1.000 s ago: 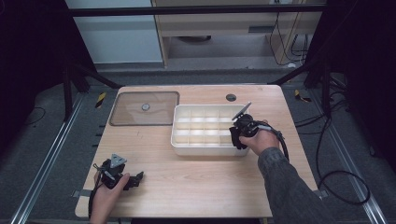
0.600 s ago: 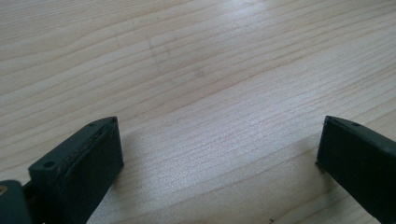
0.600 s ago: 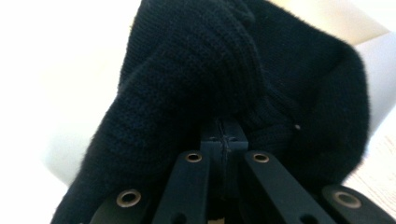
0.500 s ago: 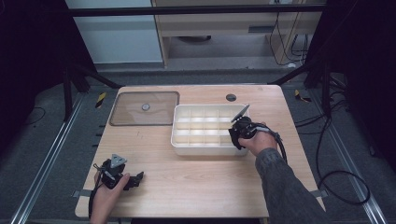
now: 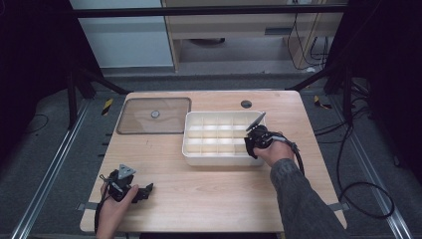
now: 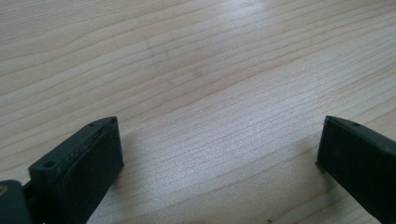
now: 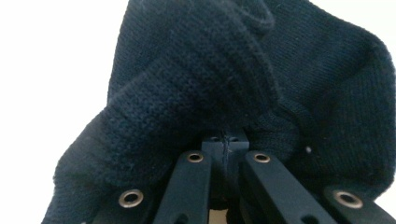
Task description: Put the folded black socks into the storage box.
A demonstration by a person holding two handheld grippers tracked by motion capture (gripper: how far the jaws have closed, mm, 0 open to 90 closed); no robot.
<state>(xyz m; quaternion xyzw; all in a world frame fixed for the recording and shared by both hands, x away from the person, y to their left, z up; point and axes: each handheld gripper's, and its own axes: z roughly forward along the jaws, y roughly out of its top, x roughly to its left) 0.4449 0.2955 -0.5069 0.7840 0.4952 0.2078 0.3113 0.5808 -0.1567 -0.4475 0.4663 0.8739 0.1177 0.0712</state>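
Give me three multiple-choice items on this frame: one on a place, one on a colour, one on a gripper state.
1. Where is the right gripper?
A. at the right end of the white divided tray
B. over the clear lid
C. off the table

2. What colour is the knitted cloth in the right gripper's jaws?
A. white
B. dark navy, near black
C. red

3. How do the left gripper's jaws stand?
A. shut on the cloth
B. shut on the lid
C. open, with bare wood between them

Key:
1 A: the high view shows the right gripper at the tray's right end, over its compartments.
2 B: the right gripper view shows dark knit bunched at the closed jaw tips.
3 C: the left gripper view shows the two jaws wide apart above the tabletop.
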